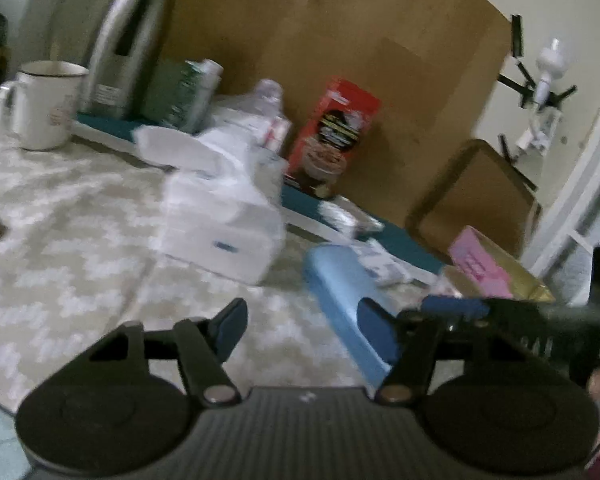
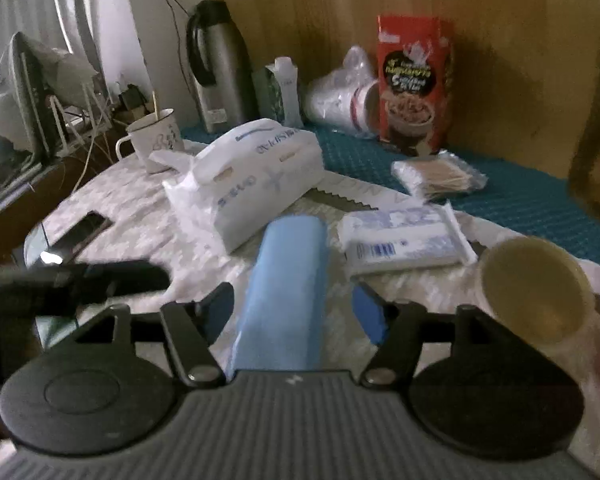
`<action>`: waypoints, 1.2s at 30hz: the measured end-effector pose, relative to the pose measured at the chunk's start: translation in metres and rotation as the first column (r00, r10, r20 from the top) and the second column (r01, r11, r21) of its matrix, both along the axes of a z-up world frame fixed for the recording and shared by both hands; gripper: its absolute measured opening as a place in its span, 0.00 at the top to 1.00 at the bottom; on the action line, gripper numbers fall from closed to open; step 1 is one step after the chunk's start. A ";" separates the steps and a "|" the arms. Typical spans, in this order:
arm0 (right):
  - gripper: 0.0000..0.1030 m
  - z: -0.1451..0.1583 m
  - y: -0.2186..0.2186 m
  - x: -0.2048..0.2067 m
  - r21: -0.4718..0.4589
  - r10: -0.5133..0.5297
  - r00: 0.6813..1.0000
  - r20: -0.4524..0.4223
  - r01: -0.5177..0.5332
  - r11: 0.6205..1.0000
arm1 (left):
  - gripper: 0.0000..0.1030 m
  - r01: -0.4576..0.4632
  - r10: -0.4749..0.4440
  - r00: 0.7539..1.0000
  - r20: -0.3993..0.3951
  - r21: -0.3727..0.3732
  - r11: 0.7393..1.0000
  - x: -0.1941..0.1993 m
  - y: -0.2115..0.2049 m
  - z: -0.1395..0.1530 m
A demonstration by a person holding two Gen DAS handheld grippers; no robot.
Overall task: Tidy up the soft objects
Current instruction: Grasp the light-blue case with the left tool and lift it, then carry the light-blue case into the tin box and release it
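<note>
Lying between the apart jaws of the right hand-held gripper (image 2: 294, 306), a smooth blue roll (image 2: 284, 280) rests untouched; left hand-held gripper (image 1: 304, 330) also apart.

open patterned tablecloth (image 1: 68, 248) on the left, room to pass there. dead ahead the white tissue pack (image 2: 248, 176) blocks the middle, the blue roll (image 2: 288, 288) lies just before it, a small wipes packet (image 2: 400, 240) beside it. mug (image 2: 156, 140), flask (image 2: 216, 68) and red box (image 2: 414, 80) line the back.
</note>
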State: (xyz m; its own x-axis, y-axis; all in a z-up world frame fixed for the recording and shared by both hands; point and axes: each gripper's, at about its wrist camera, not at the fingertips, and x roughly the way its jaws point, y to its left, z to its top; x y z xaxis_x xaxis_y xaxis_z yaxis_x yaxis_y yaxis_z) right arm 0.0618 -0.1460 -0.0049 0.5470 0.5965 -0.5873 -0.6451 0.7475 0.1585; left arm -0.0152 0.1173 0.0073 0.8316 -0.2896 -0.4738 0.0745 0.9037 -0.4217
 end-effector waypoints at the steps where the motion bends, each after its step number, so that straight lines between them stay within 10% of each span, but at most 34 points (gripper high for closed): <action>1: 0.33 -0.002 -0.001 -0.005 -0.009 -0.001 1.000 0.018 0.001 1.000 | 0.42 0.021 -0.021 1.000 -0.005 -0.009 1.000 0.003 -0.004 0.000; 12: 0.31 -0.029 0.016 -0.032 -0.060 0.012 0.998 0.069 -0.008 0.998 | 0.40 0.120 -0.119 0.989 -0.090 0.006 0.993 0.047 -0.051 -0.008; 16: 0.44 -0.034 0.024 -0.032 -0.081 0.014 0.995 0.096 -0.006 0.997 | 0.48 0.118 -0.117 0.986 -0.119 -0.002 0.993 0.054 -0.058 -0.018; 26: 0.44 -0.034 -0.024 -0.085 -0.044 -0.059 0.996 0.064 0.062 0.997 | 0.54 0.190 -0.186 0.972 -0.145 0.015 0.982 0.010 -0.099 -0.013; 36: 0.44 -0.015 -0.135 -0.122 0.088 -0.347 0.918 0.193 0.336 0.938 | 0.55 0.422 -0.418 0.907 -0.060 0.139 0.896 0.005 -0.225 0.027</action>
State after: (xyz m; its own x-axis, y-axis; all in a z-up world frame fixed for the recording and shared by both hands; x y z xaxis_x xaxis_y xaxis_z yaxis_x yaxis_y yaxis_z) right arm -0.0605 -0.2807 -0.0197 0.8266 0.3788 -0.4162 -0.3744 0.9223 0.0960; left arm -0.0107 -0.1077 0.0339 0.6341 -0.5350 -0.5582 0.4507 0.8424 -0.2954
